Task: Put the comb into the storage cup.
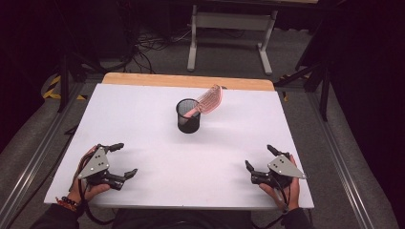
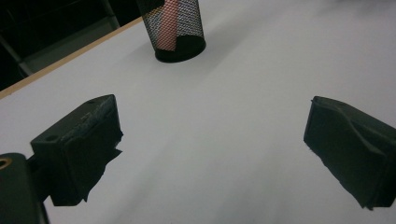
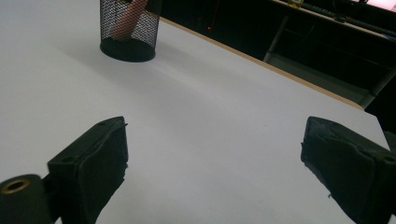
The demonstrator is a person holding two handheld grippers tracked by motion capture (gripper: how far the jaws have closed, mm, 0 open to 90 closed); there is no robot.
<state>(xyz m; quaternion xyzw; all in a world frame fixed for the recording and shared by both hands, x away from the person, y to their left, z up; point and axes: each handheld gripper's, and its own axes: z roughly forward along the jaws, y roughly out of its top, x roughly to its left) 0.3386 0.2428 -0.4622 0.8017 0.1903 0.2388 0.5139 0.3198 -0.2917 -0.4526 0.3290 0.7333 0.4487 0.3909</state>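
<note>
Both claws are held spread and empty on the white desk (image 1: 143,119): left claw (image 1: 122,161) at seven o'clock, right claw (image 1: 260,158) at five. A pink hairbrush (image 1: 207,101) is propped in the black mesh cup (image 1: 188,116) at twelve.

Beyond both sets of fingers, the black wire-mesh cylindrical cup (image 2: 177,30) is cut off by the top edge in both gripper views; mesh veils the pink plastic hairbrush (image 3: 127,21) handle.

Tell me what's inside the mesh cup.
A pink brush stands handle-down in the cup, leaning right, its bristled head sticking out above the rim. Through the mesh the handle shows; the cup's floor and the handle's tip are hidden.
</note>
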